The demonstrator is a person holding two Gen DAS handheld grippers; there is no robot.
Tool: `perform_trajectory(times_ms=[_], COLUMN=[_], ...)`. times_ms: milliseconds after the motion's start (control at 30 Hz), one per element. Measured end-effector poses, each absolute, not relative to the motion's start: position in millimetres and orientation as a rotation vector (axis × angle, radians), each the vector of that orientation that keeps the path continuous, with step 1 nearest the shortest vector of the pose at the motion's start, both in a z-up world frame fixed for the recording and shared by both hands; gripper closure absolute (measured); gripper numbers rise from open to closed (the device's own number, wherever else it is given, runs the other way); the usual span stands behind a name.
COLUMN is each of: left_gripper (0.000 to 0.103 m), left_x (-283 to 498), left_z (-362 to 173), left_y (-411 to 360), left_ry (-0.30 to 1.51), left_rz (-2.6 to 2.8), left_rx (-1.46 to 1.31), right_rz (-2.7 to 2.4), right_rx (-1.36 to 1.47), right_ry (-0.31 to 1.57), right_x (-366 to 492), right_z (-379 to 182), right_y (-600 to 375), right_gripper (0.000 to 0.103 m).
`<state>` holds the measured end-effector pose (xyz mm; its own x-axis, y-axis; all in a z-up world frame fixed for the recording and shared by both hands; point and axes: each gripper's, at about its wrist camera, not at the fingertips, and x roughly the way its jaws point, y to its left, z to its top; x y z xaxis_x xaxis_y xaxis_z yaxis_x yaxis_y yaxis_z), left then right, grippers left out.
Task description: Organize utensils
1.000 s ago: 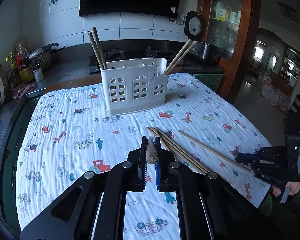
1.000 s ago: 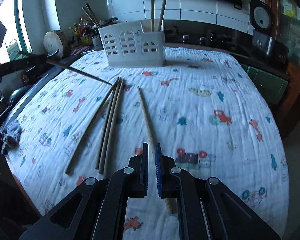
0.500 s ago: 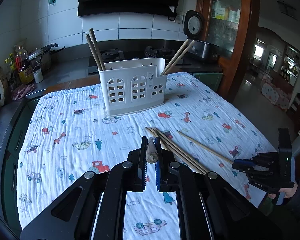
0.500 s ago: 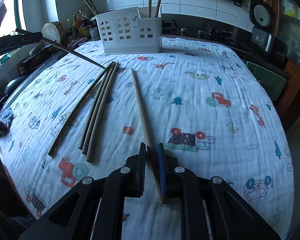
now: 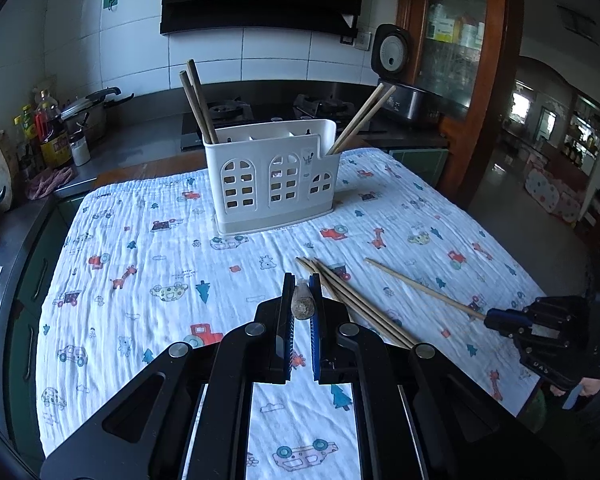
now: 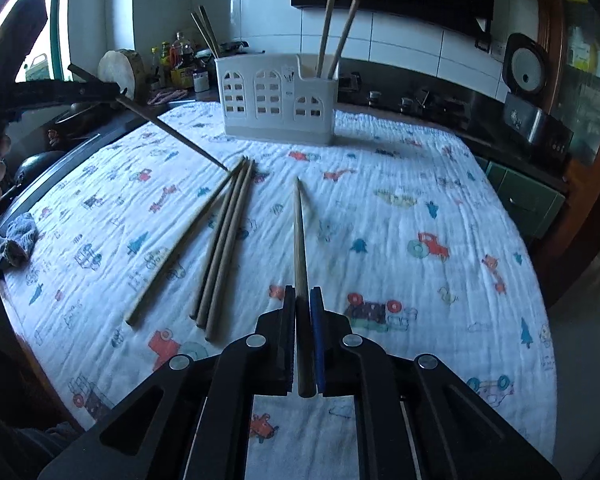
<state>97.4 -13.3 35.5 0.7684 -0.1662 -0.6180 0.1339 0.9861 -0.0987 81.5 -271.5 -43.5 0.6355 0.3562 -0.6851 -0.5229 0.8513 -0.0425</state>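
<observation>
My left gripper (image 5: pixel 302 286) is shut on a wooden chopstick (image 5: pixel 302 305), seen end-on between its pads, held above the printed cloth. My right gripper (image 6: pixel 302 300) is shut on another chopstick (image 6: pixel 299 236); its far tip slants down toward the cloth. Several more chopsticks (image 6: pixel 222 248) lie side by side on the cloth to the left of it. The white utensil holder (image 5: pixel 272 176) stands at the far side of the table with two chopsticks in each end compartment. In the left wrist view the right gripper (image 5: pixel 490 318) appears at the right edge with its chopstick (image 5: pixel 420 288).
A printed white cloth (image 5: pixel 140 264) covers the table. A counter with bottles (image 5: pixel 52 132), a pot and a stove runs behind it. A rice cooker (image 6: pixel 536 120) sits at the back right. A grey rag (image 6: pixel 16 240) lies off the left edge.
The right gripper's jaws parted slightly around the lone chopstick, then shut on it and raised its near end off the cloth. The left gripper and its chopstick stayed put.
</observation>
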Motion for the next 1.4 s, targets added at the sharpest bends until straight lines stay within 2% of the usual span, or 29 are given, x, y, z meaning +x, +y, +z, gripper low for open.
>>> perform_trajectory(times_ms=[367,700,900,1167,1400], left_gripper=[0.097,0.097,0.098,0.098,0.098], left_x=[104.1,118.0,134.5,171.5,217.3], left_z=[35.2,58.5,94.4,167.3,201.2], left_y=[-7.6,-2.8,-0.6,3.6,12.5], left_ry=[0.675,0.652,0.606,0.477,0.407], left_rz=[-0.168,-0.193,-0.214,-0.166,-0.071], left_rx=[-0.085,-0.082,-0.076,-0.028,-0.006], right_rz=[0.539,0.578,0.619,0.599,0.563], right_rx=[-0.224,-0.22,-0.222,-0.246,-0.245], right_ry=[0.533,0.556,0.568,0.513,0.503], right_x=[106.0,147.3,168.2,195.7,232.3], right_z=[25.4,75.5,120.9,179.8,202.1], right_y=[-239.8,-209.8,-197.5,-187.3,-176.1], right_gripper=[0.096,0.096,0.096,0.096,0.096])
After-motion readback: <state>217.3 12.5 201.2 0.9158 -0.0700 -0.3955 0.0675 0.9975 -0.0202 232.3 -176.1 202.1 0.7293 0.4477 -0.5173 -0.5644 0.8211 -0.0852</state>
